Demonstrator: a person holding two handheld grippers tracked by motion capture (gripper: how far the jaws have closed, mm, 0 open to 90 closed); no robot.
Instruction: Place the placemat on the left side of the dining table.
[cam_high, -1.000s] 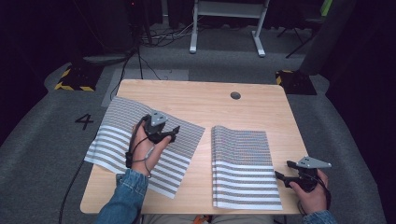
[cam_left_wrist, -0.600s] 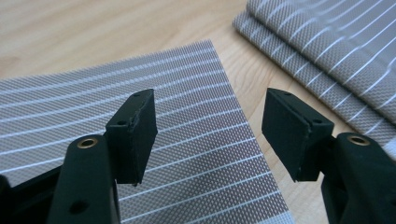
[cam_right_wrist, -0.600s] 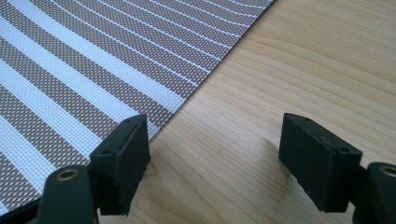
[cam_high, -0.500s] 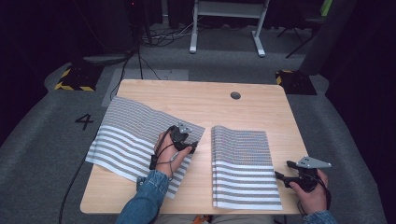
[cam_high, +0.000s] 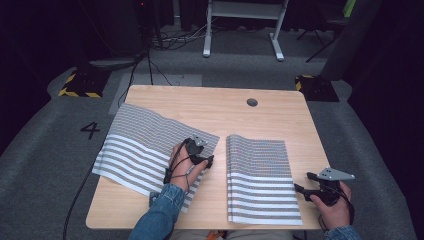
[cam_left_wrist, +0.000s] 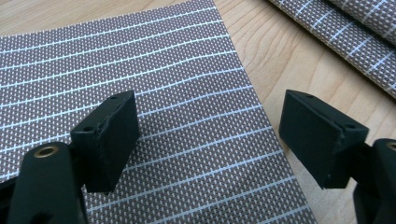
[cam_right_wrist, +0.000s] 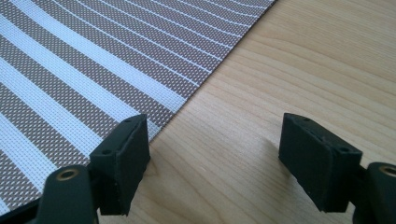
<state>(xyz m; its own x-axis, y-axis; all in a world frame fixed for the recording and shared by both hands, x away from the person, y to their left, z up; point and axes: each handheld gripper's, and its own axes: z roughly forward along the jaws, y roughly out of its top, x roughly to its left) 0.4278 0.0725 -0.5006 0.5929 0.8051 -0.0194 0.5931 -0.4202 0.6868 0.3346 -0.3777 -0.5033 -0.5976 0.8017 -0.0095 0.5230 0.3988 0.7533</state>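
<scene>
The left gripper (cam_high: 206, 161) sits low over the right-hand edge of the flat striped placemat (cam_high: 150, 150), which lies spread on the wooden table (cam_high: 220, 107). Its jaws have just been opening and now stand wide apart, released, with nothing clamped between them. In the left gripper view, one jaw is above the woven mat (cam_left_wrist: 140, 102) and the other above bare wood just past the mat's edge. Beyond that second jaw, at the upper right of the view, lies the folded striped placemat (cam_left_wrist: 345, 32).

The folded placemat (cam_high: 260, 180) lies between the two grippers, just right of the left gripper and just left of the right gripper (cam_high: 302, 182).

The right gripper rests at the table's right front, held in the person's right hand (cam_high: 332, 205). Its jaws are spread wide and empty. In the right gripper view, the one jaw is at the edge of the folded placemat (cam_right_wrist: 70, 79); the other is over bare table (cam_right_wrist: 289, 70).

Legible writing: a numeral "4" (cam_high: 90, 130) is marked on the grey floor, left of the table and well apart from the left gripper. No brand or label is readable on either placemat.
</scene>
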